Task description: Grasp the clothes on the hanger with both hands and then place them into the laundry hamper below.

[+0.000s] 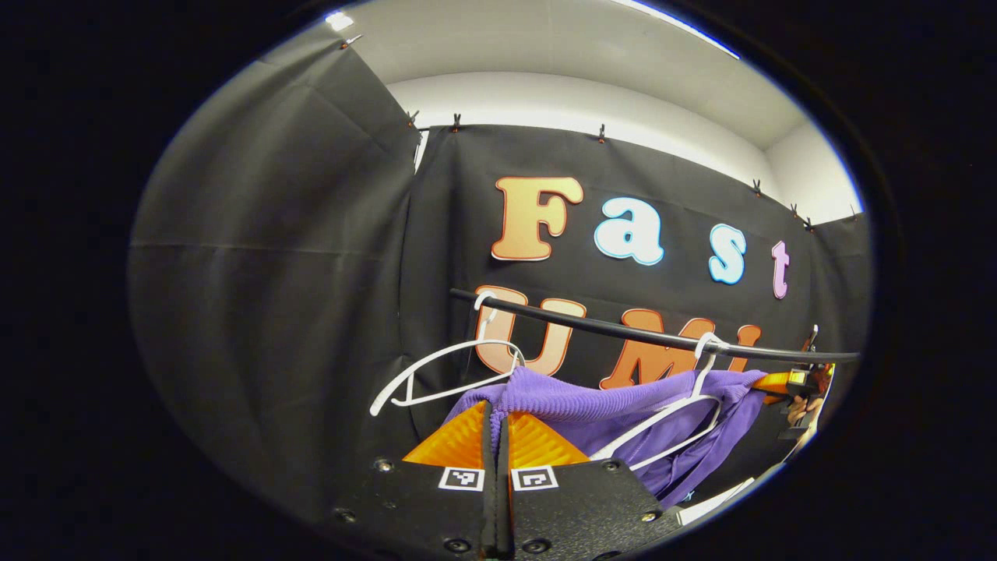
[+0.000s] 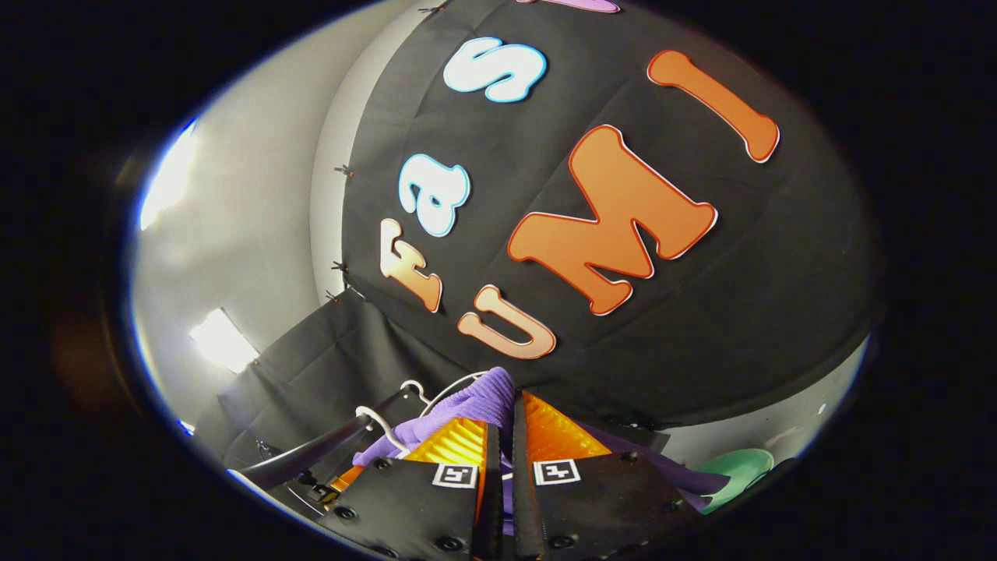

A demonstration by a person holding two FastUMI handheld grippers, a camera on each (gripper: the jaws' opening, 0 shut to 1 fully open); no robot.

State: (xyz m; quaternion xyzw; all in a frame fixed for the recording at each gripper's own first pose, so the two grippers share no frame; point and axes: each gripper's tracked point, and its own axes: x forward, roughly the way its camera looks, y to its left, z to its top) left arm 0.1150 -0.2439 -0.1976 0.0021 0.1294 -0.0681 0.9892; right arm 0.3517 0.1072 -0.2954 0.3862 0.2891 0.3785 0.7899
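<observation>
Up high in the left gripper view, the black rail [image 1: 623,327] runs across the booth, sloping down to the right, and the purple garment [image 1: 615,413] hangs bunched below it, draped between two white hangers. The hanger on the right [image 1: 685,405] has its hook over the rail and its arms threaded through the cloth; the one on the left [image 1: 436,374] swings bare on its outer arm, its inner end buried in the purple knit. The left gripper [image 1: 496,413] has its fingers pressed together with a ribbed fold of the garment pinched between them at the left shoulder. Far right, at the rail's end, the other gripper [image 1: 787,382] bites the cloth's other end, a hand [image 1: 802,409] just behind it.

Over to the right gripper view: tilted hard, the rail [image 2: 311,452] juts lower left, a hanger hook [image 2: 382,425] curling beside it. The right gripper [image 2: 508,425] is clamped too, purple fabric [image 2: 475,405] bulging up between and over its fingers. Low right, a green rim of the hamper [image 2: 736,467] peeks in, well below the garment
</observation>
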